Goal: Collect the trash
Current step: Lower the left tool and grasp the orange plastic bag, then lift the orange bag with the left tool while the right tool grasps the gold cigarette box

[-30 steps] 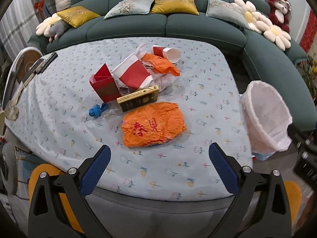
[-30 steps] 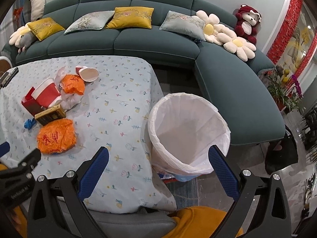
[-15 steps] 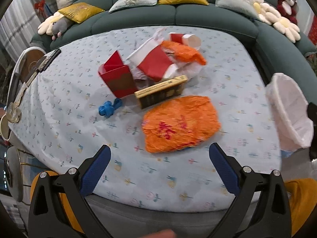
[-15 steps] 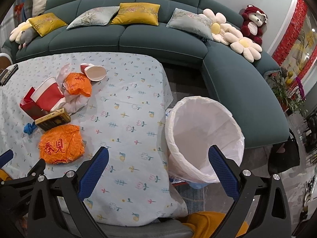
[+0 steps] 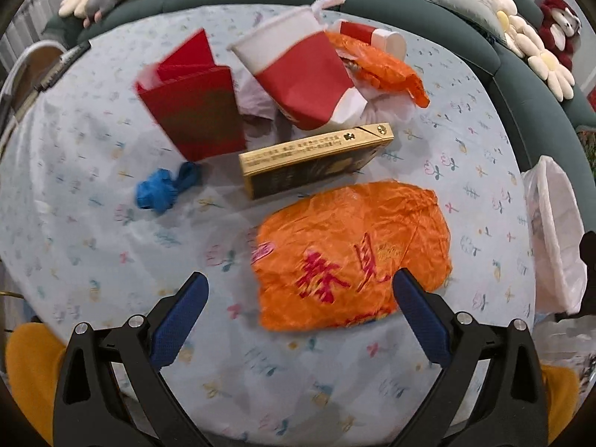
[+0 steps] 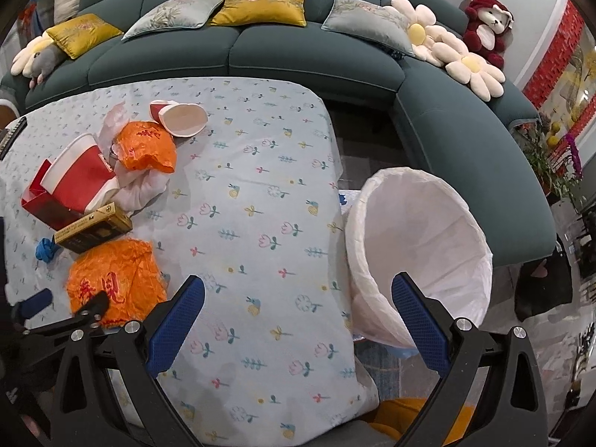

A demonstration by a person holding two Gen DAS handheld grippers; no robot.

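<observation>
Trash lies on the flowered tablecloth (image 5: 93, 246): a flat orange plastic bag (image 5: 350, 253) nearest me, a gold box (image 5: 316, 160), a blue crumpled scrap (image 5: 160, 190), a red paper bag (image 5: 193, 111), a red-and-white paper bucket (image 5: 301, 74), a second orange bag (image 5: 376, 63) and a tipped paper cup (image 5: 376, 35). My left gripper (image 5: 300, 316) is open, just above the near edge of the flat orange bag. My right gripper (image 6: 298, 316) is open and empty over the table's right side, beside the white-lined bin (image 6: 421, 257). The flat orange bag also shows in the right wrist view (image 6: 115, 283).
A dark green sofa (image 6: 316, 48) with cushions and plush toys curves around the back and right. The bin (image 5: 555, 231) stands on the floor off the table's right edge. A remote (image 5: 61, 63) lies at the far left of the table.
My left gripper has moved forward and down toward the flat orange bag, which now fills the space between its fingers. My right gripper has shifted slightly left over the table.
</observation>
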